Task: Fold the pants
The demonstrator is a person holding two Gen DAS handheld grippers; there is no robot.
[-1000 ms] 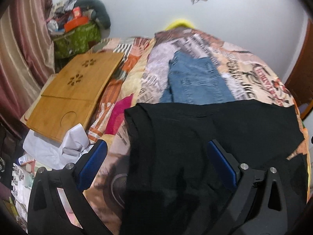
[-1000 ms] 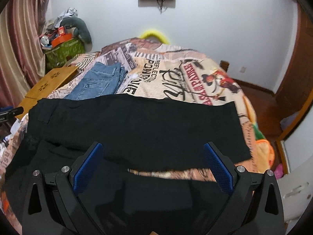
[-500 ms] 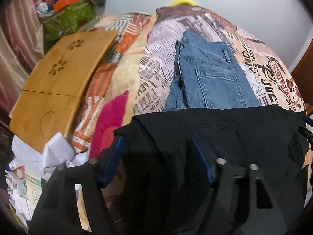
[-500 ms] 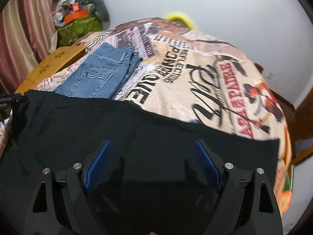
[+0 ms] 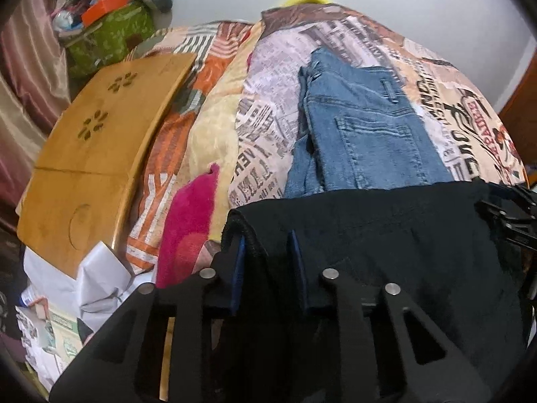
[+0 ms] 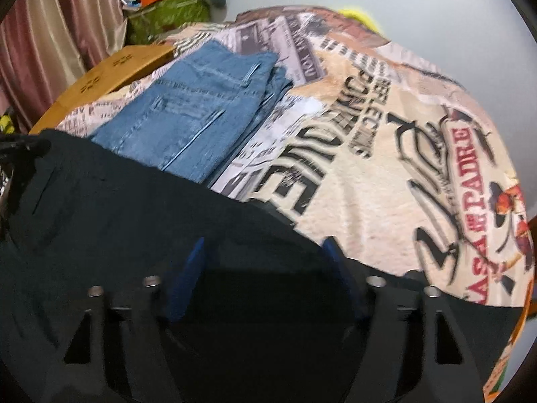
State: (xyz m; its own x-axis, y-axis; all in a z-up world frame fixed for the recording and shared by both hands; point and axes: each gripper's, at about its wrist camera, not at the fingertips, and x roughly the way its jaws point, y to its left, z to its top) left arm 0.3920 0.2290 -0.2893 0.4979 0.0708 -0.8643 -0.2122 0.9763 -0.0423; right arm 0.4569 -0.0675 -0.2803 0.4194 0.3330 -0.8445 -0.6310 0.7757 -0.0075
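Note:
Black pants (image 5: 386, 235) lie across the near part of the bed and also fill the lower left of the right wrist view (image 6: 117, 218). My left gripper (image 5: 265, 245) is shut on the pants' left edge, a thick fold pinched between its blue pads. My right gripper (image 6: 265, 252) sits low over the pants' far edge, its jaws partly closed with black cloth between them; whether it grips is unclear. The right gripper also shows at the right edge of the left wrist view (image 5: 513, 215).
Folded blue jeans (image 5: 362, 127) lie on the printed bedspread (image 6: 402, 168) just beyond the black pants. A wooden lap tray (image 5: 94, 144) and a pink cloth (image 5: 191, 221) are at the left. A cluttered green box (image 5: 110, 33) and curtains stand at the far left.
Both grippers moved forward and down onto the black pants. The left jaws closed from wide open onto the pants' left edge. The right jaws narrowed around the cloth.

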